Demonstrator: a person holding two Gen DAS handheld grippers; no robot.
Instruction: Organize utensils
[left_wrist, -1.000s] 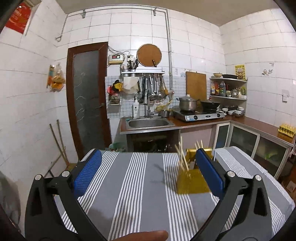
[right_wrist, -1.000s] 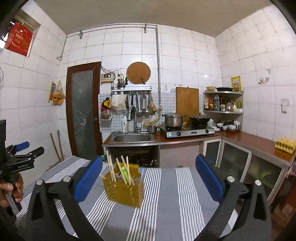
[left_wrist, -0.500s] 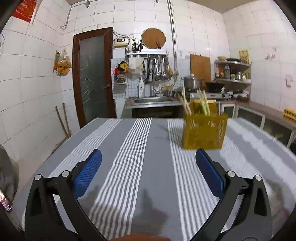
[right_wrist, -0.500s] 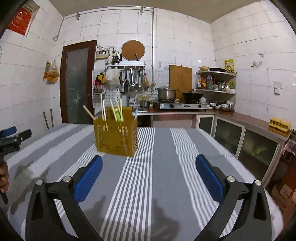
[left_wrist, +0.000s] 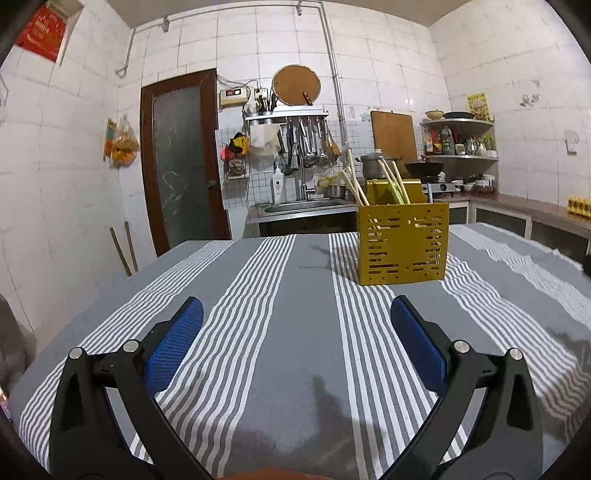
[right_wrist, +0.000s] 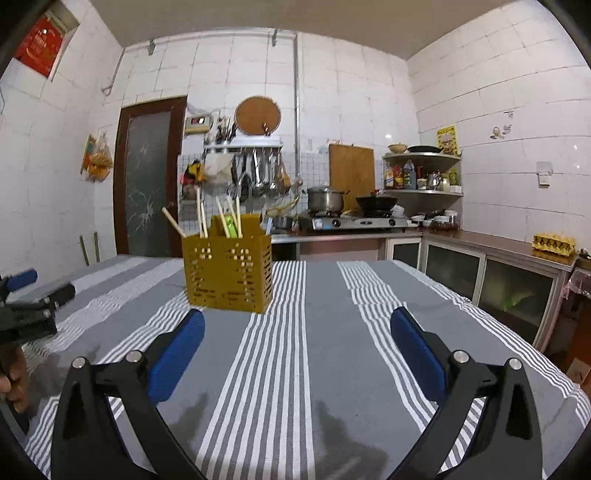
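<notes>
Dim indoor light from above — soft shadows on striped tablecloth (left_wrist: 295, 332); strong fisheye bending at edges, dark vignette corners, slight blur.

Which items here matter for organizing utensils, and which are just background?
Task-relevant:
- yellow utensil holder on the striped tablecloth
- chopsticks standing in it
- left gripper, open, empty
- right gripper, open, empty

Background:
- steel pot and wok on the stove
- sink
- hanging ladles
- egg tray

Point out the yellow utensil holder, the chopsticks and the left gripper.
yellow utensil holder (left_wrist: 404, 243): left wrist view, front wall.
chopsticks (right_wrist: 201, 212): right wrist view, upright stick's shaft.
left gripper (left_wrist: 295, 332): left wrist view, between fingertips.
</notes>
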